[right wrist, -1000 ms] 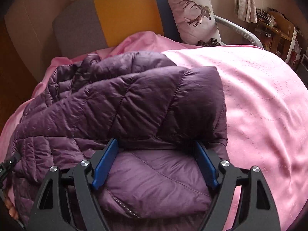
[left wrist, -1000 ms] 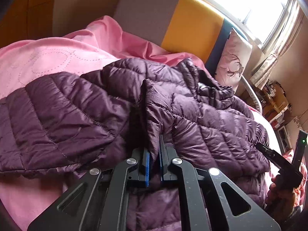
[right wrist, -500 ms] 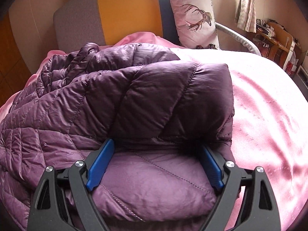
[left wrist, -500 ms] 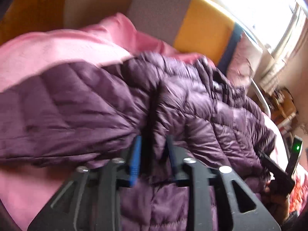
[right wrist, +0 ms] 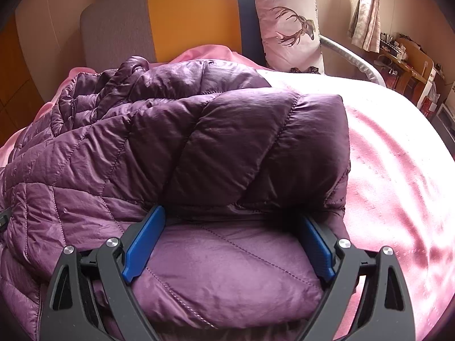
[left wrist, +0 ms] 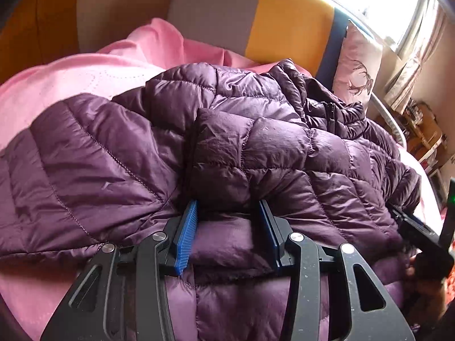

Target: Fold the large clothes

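Pink bedding (right wrist: pixel 398 170) covered the bed we worked on, with a headboard (right wrist: pixel 193 17) in grey, yellow and dark blue panels behind it and a pale pillow (right wrist: pixel 290 28) printed with a stag leaning against the blue strip. Daylight came from a curtained window (left wrist: pixel 403 2) at the upper right of the left wrist view, and cluttered wooden furniture (right wrist: pixel 403 56) stood beyond the far side of the bed.

We held our left gripper (left wrist: pixel 227 221) low over the near edge of the purple quilted jacket (left wrist: pixel 256 147), pointing toward the headboard. Its blue-padded fingers (left wrist: pixel 186 236) stood apart, released, with a puffy fold of the jacket bulging up between them; neither pad visibly squeezed the fabric. Our right gripper (right wrist: pixel 230 241) lay in a similar low pose, angled up the bed, its fingers (right wrist: pixel 142 244) spread wide around a rounded lobe of the jacket without clenching it.

We saw the jacket (right wrist: pixel 170 147) lying bunched on the bedding, a folded-over layer stacked on the lower layer, its zipper and collar crumpled toward the headboard. From the left wrist camera, part of our right gripper (left wrist: pixel 421 236) showed at the right edge beside the jacket's hem.

No containers appeared in either view.
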{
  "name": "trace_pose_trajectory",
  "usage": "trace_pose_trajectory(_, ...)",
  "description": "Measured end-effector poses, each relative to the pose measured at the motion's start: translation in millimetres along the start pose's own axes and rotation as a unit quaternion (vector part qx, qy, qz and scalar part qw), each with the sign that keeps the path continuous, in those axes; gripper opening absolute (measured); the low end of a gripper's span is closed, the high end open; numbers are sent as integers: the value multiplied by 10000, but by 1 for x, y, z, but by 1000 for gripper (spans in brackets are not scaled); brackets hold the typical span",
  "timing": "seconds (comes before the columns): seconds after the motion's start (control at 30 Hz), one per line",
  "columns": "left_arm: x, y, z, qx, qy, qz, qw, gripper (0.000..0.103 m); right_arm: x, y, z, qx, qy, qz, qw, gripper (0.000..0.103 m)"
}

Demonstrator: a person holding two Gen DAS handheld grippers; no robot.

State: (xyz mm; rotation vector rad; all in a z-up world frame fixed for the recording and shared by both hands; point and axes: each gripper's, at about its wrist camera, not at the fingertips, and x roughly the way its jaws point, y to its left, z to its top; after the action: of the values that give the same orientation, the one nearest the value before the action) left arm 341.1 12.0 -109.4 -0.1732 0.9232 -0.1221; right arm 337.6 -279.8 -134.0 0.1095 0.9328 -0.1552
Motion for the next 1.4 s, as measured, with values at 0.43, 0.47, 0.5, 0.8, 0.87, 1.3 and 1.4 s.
trace_pose_trajectory(0.43, -104, 110, -58, -2265, -667, -180, 9715, 87, -98, 50, -44, -46, -239, 1088, 9938, 101)
trace_pose_trajectory(0.47, -110, 124, -64, -2419, -704, -86, 9677, 87, -104, 58, -53, -128, -198, 1218, 9923, 101)
trace_pose_trajectory(0.5, -117, 139, -71, -2585, -747, 17, 9631, 87, -108, 67, -63, -193, -157, 1332, 9908, 101)
trace_pose_trajectory(0.8, -180, 325, -132, -4712, -1118, 706, 8721, 71, -114, 124, -113, -832, -30, 1330, 9876, 101)
trace_pose_trajectory(0.87, -189, 361, -144, -5174, -1259, 672, 8438, 67, -110, 125, -115, -779, 23, 1297, 9885, 101)
trace_pose_trajectory(1.3, -219, 357, -93, -4310, -1885, 182, 8823, 10, -101, 117, -119, -634, 78, 1261, 9900, 101)
trace_pose_trajectory(1.4, -229, 299, -59, -3356, -2100, -88, 9182, 10, -100, 114, -118, -543, 77, 1359, 9892, 101)
